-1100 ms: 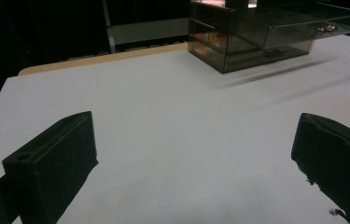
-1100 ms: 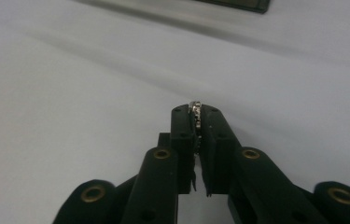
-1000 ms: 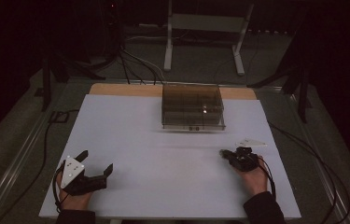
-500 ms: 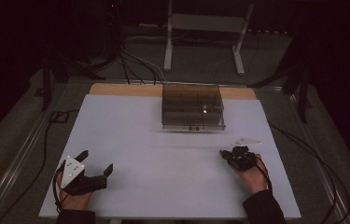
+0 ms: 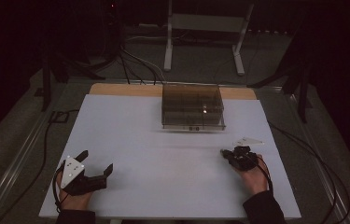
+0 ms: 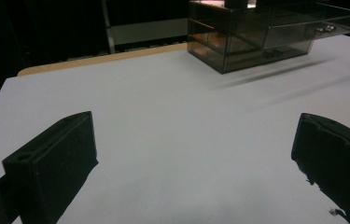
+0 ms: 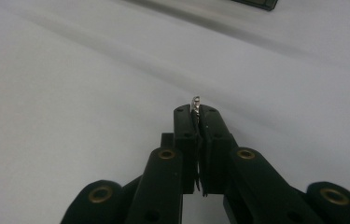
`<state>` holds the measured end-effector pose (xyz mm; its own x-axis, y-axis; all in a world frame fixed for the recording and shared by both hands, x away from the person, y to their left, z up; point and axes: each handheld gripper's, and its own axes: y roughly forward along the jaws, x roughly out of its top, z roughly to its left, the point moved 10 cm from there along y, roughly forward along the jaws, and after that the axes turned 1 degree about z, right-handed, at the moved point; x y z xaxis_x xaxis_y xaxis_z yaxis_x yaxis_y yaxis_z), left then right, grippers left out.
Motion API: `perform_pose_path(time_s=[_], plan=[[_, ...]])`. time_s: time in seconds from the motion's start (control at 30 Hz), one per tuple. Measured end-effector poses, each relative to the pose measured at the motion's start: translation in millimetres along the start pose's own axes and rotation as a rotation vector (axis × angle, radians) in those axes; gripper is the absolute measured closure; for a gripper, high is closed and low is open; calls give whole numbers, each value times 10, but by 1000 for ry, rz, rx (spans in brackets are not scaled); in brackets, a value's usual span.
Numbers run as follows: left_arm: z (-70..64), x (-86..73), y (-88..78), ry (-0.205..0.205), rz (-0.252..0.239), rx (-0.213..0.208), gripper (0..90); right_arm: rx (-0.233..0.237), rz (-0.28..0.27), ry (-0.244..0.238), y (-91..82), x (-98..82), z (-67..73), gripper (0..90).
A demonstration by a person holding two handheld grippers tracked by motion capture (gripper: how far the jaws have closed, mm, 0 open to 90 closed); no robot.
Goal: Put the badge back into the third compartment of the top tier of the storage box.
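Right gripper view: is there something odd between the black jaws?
Yes. The right gripper is shut on a small thin silvery metal piece, whose tip pokes out above the jaws; it is too small to identify.

Drawer box [image 5: 192, 106] sits on table [image 5: 163, 140], far edge, centre. Your left gripper [image 5: 94, 169] near-left corner, on table. Your right gripper [image 5: 228, 154] near-right, small metal piece [image 7: 195, 103] between its jaws. Box well apart from both.
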<state>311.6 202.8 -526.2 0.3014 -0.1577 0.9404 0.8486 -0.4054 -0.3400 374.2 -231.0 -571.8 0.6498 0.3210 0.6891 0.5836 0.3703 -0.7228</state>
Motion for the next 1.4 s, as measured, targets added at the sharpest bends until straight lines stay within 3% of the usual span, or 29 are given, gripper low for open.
perform_pose_path(time_s=[0.47,1.4], plan=[[-2,-1,0,1,1,-2,9,8,-39,22,-86,73,16,879],[-1,-3,0,1,2,0,9,26,-88,17,-243,270,100,879]])
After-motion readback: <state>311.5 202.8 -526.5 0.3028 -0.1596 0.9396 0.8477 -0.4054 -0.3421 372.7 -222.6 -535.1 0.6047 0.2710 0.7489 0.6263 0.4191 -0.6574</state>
